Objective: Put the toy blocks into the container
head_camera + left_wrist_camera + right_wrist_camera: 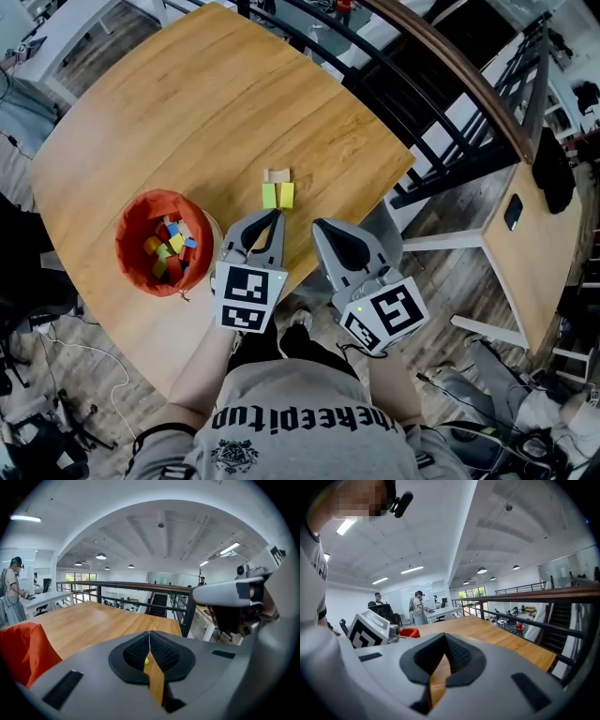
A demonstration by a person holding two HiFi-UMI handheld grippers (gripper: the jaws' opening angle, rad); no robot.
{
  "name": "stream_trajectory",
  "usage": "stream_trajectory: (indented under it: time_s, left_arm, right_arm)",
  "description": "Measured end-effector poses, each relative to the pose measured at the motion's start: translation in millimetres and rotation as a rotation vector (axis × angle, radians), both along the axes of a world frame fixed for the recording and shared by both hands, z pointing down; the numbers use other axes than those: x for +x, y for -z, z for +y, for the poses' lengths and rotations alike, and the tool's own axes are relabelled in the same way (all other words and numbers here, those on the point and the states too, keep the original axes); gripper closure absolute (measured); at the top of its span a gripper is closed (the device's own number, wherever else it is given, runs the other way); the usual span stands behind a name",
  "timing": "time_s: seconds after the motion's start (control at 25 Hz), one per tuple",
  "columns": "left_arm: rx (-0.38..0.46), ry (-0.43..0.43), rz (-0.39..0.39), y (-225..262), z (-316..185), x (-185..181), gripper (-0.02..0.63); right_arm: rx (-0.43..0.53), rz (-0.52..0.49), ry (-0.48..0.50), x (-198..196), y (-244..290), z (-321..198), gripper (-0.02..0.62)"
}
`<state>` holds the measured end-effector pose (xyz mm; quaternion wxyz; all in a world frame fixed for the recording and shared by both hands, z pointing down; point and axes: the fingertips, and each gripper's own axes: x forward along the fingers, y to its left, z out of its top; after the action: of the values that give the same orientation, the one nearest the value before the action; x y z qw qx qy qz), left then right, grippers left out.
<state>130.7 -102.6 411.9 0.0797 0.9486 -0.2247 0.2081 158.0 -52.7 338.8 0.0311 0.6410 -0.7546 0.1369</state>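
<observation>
On the worktop (187,112) my left hand-held gripper (277,216) and right hand-held gripper (319,227) are both closed and empty, so the left could shove the blocks (277,195) just ahead of it.

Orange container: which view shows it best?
The head view: it looks into the orange container, showing its rim and the blocks inside. The left gripper view catches only one side; the right gripper view, a small orange patch.

The head view looks steeply down on the round-cornered pale wooden table (187,112) from above its near edge. Each gripper view sits low and close behind its own grey jaws, facing across the tabletop toward the black metal railing (140,585) beyond the far edge. All three views share the orange fabric container (164,242).
</observation>
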Motion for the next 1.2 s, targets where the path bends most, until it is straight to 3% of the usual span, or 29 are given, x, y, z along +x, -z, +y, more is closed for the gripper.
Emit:
stream_trajectory:
  time_s: [0.4,0.52,0.68,1.2]
  left_arm:
    - [-0.089,0.028,-0.019,-38.3,-22.0,3.1,0.585]
    - [-0.094,0.032,-0.04,-50.5,-27.8,4.5,0.517]
    - [-0.104,0.035,-0.078,-70.1,-33.1,8.3,0.484]
    - [-0.141,0.076,-0.174,-124.4,-50.6,17.4,0.463]
  right_arm:
    - [-0.042,-0.013,-0.002,5.0,-14.7,-15.5,0.584]
    - [-0.051,-0.015,-0.006,6.3,-18.0,-17.3,0.584]
    - [-0.066,-0.017,-0.016,9.9,-21.6,-18.4,0.584]
    - [-0.094,-0.014,-0.049,24.4,-28.4,-18.4,0.584]
